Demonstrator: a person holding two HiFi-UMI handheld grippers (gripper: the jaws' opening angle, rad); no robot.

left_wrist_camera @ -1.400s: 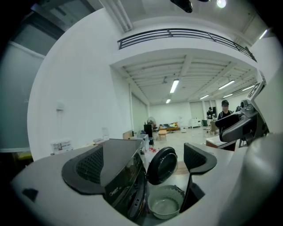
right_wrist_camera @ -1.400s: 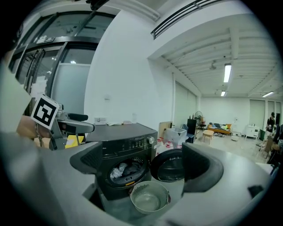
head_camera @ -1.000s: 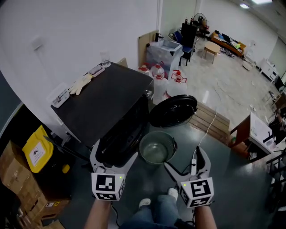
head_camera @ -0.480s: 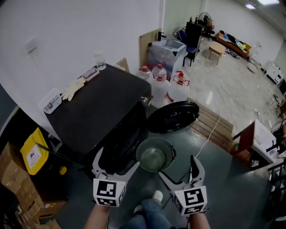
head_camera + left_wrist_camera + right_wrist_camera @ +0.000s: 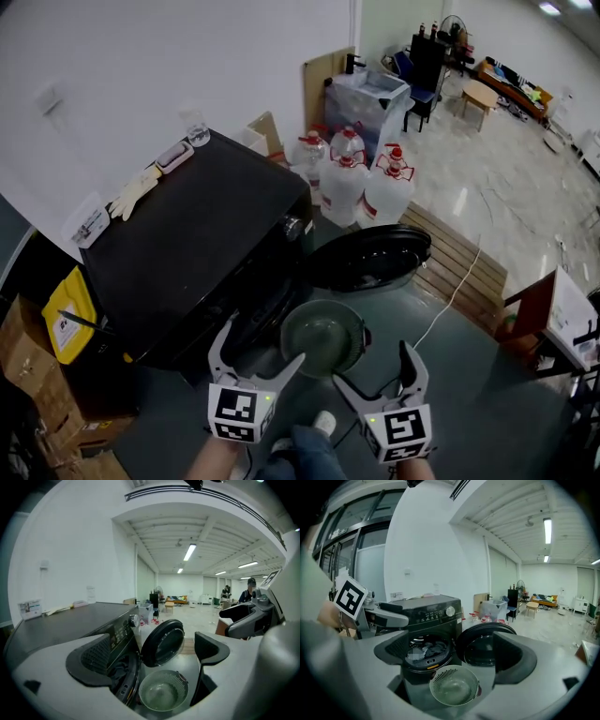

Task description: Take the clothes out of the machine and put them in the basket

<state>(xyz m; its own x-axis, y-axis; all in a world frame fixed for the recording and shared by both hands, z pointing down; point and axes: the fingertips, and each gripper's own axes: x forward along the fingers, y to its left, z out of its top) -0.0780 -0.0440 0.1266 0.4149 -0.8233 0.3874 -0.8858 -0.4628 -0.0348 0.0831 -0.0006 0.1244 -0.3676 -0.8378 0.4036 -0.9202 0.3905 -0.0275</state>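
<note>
While the clothes [image 5: 423,648] lay inside the open machine [image 5: 187,253], I held my left tongs [image 5: 258,354] and right tongs [image 5: 373,370] apart and empty near the basket [image 5: 323,336] on the floor.

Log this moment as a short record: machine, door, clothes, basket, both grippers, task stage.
machine: black front-loading washing machine, against the wall
door: door swung fully open to the right
clothes: clothes lie inside the drum, none taken out
basket: round basket stands in front of the drum opening, below the door, empty
left gripper: left gripper has its jaws apart and holds nothing, in front of the drum opening
right gripper: right gripper has its jaws apart and holds nothing, beside the basket
task stage: no garment grasped yet
</note>
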